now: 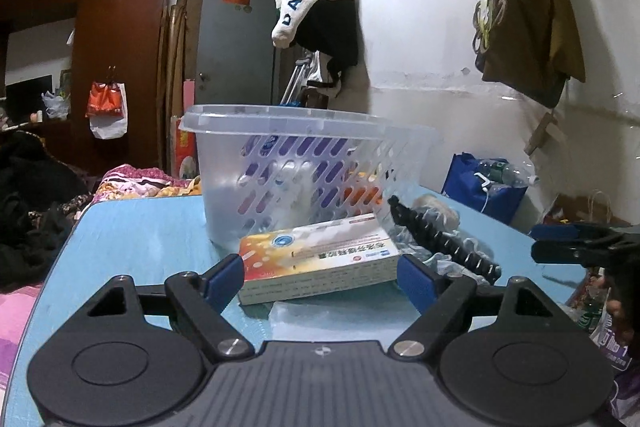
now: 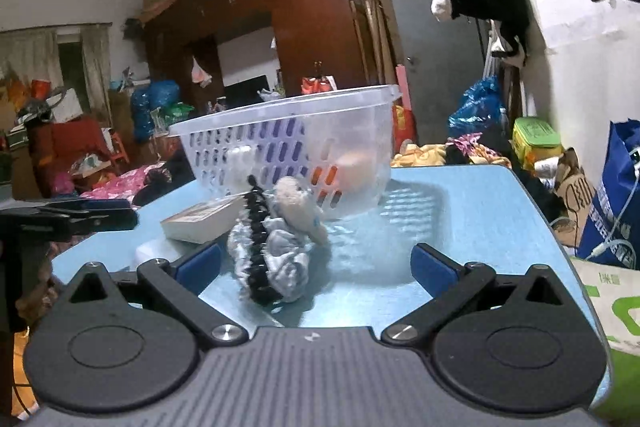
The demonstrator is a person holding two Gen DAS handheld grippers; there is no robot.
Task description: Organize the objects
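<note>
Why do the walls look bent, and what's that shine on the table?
Left wrist view: fisheye lens bows the white wall. Right wrist view: room light glares off the glossy light-blue table, patterned beside the clear plastic slotted basket; edges darken.

A perforated plastic basket [image 1: 304, 163] is standing on the worktop [image 1: 132, 227], with a medicine box [image 1: 320, 259] lying flat just before it. To the right of the box, a scrunchie [image 2: 276, 255] and a claw hair clip [image 2: 258, 239] are lying together, the clip resting on the scrunchie. In the left wrist view, the box is sitting between the left gripper's [image 1: 320, 277] fingers [image 1: 224, 277].
</note>
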